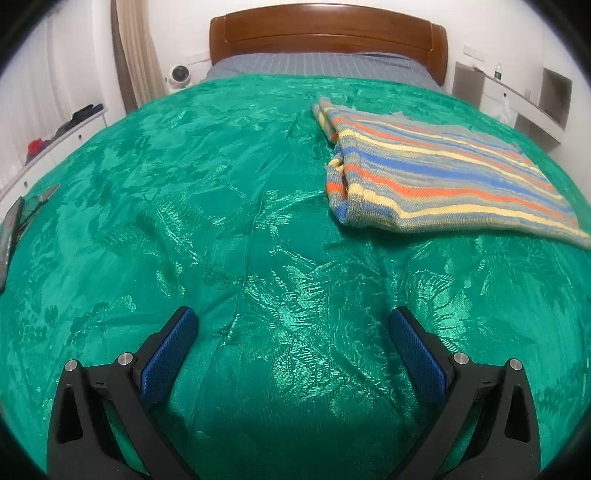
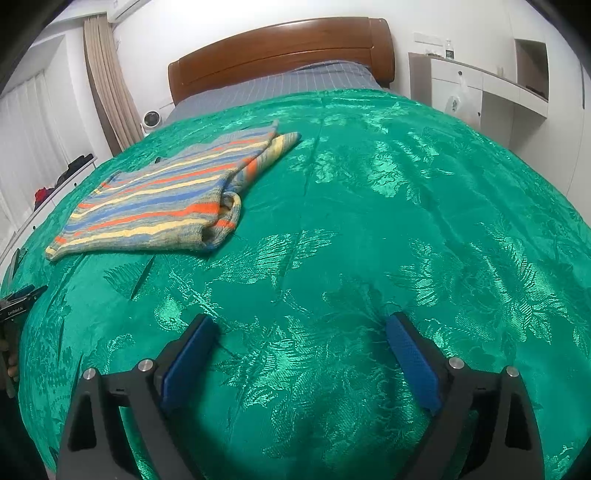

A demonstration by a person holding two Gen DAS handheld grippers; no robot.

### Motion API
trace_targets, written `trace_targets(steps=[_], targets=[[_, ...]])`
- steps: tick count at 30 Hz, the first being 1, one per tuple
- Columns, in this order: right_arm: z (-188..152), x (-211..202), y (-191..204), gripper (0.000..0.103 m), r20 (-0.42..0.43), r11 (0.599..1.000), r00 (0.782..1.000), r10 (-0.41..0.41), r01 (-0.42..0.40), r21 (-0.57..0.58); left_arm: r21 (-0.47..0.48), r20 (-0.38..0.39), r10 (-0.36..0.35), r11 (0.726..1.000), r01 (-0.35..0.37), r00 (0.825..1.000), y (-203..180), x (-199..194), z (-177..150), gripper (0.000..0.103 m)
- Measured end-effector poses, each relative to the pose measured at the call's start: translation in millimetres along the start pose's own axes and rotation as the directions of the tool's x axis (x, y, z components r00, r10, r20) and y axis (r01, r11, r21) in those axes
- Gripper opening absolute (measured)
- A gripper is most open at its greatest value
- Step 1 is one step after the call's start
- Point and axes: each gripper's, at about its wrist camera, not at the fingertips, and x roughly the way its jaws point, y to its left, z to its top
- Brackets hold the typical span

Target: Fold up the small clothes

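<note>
A striped knitted garment (image 1: 436, 177) in blue, orange, yellow and grey lies folded flat on the green bedspread (image 1: 221, 221). In the left wrist view it is up and to the right; in the right wrist view the garment (image 2: 159, 206) is up and to the left. My left gripper (image 1: 293, 321) hovers over bare bedspread near the front edge, open, with nothing between its blue pads. My right gripper (image 2: 299, 326) is also open and empty over the bedspread (image 2: 406, 221), well short of the garment.
A wooden headboard (image 1: 328, 33) and grey striped sheet (image 1: 317, 64) lie at the far end. White drawers with dark clothes (image 1: 74, 118) stand left, white cabinets (image 2: 480, 92) right. A dark flat device (image 1: 11, 232) rests at the bed's left edge. A small white fan (image 1: 179, 75) sits by the curtain.
</note>
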Motion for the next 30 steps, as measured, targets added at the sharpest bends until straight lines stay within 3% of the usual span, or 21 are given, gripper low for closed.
trace_targets(steps=[14, 20, 22, 24, 26, 30], targets=[[-0.1, -0.1, -0.3, 0.094, 0.0, 1.0, 1.0, -0.001, 0.001, -0.001, 0.001, 0.008, 0.005, 1.0, -0.005, 1.0, -0.8, -0.1, -0.6, 0.102], [1.7, 0.7, 1.8, 0.095, -0.02, 1.0, 1.0, -0.014, 0.014, -0.006, -0.004, -0.091, -0.002, 1.0, 0.002, 0.996, -3.0, -14.0, 7.5, 0.102], [7.2, -0.1, 3.1, 0.097, -0.066, 1.0, 0.998, -0.005, 0.004, -0.023, -0.02, -0.1, -0.061, 0.998, 0.059, 0.993, -9.5, -28.5, 14.1, 0.102], [15.7, -2.4, 1.2, 0.097, -0.11, 0.999, 0.994, 0.02, -0.024, -0.034, 0.006, -0.057, -0.122, 0.992, 0.123, 0.991, -26.7, -47.1, 24.4, 0.102], [30.7, -5.8, -7.0, 0.097, -0.135, 0.996, 0.987, 0.09, -0.093, -0.012, 0.085, -0.017, -0.172, 0.981, 0.173, 0.985, -57.7, -60.8, 37.5, 0.102], [71.5, -6.3, -27.2, 0.097, -0.133, 0.983, 0.974, 0.183, -0.179, 0.045, 0.264, -0.02, -0.286, 0.923, 0.281, 0.958, -142.8, -58.6, 58.7, 0.102]])
